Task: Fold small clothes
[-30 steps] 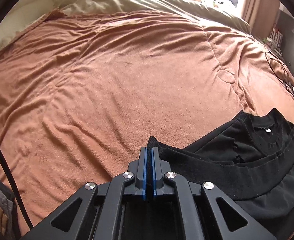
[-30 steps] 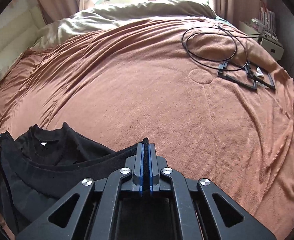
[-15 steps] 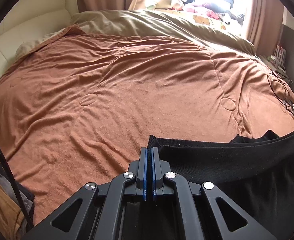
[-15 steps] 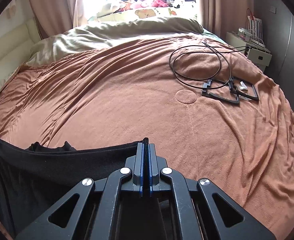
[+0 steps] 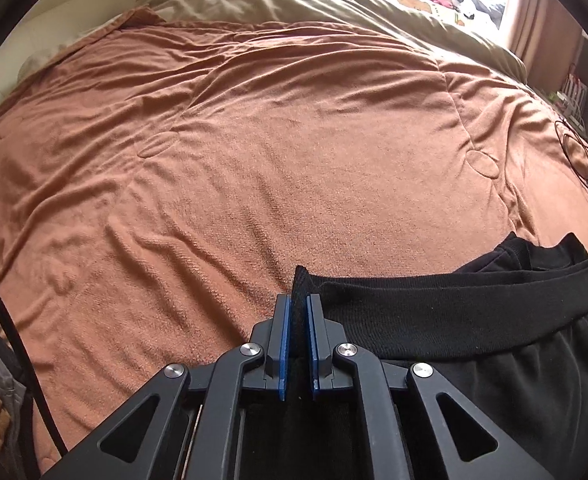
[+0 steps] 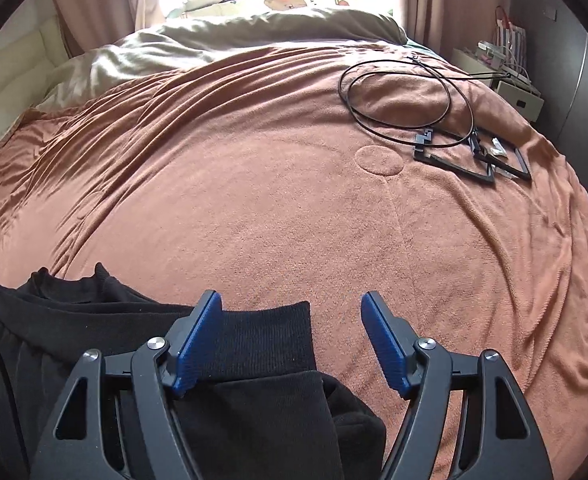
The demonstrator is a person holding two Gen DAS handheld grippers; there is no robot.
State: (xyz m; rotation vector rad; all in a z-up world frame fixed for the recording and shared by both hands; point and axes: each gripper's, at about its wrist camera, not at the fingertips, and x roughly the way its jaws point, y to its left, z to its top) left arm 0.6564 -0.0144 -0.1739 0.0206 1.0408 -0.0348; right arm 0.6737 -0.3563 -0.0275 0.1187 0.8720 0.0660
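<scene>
Since the earlier frames the black sweatshirt (image 5: 474, 320), then held up off the bed w/ its ribbed hem (image 6: 265, 340) stretched taut between both grippers, has come down folded onto itself near the bed's near edge, hem now lying just short of the collar (image 5: 542, 252). Right gripper (image 6: 294, 340) has just been opening: fingers (image 6: 197, 340) spread wide, released; hem corner lies between them but the pads don't press it. Left gripper (image 5: 298, 336) has just begun to part, a narrow gap showing, yet the other hem corner sits pinched between its pads, so still grasping.

Progress, as I judge it: first bottom-to-top fold looks laid; left release still to do, then prob. sleeves/sides folded in & a second fold. Brown blanket (image 6: 294, 200) beyond the garment is bare, plenty of room; black cable loop (image 6: 398, 92) and black frames (image 6: 474, 164) lie well apart toward the bed's far right corner.

Hard to tell: sleeves aren't visible, tucked under or cut off by the frame. Garment's lower part is hidden behind the gripper bodies, so can't say whether the fold lies flat or edges align. Dark-on-dark fabric hides layer count.
</scene>
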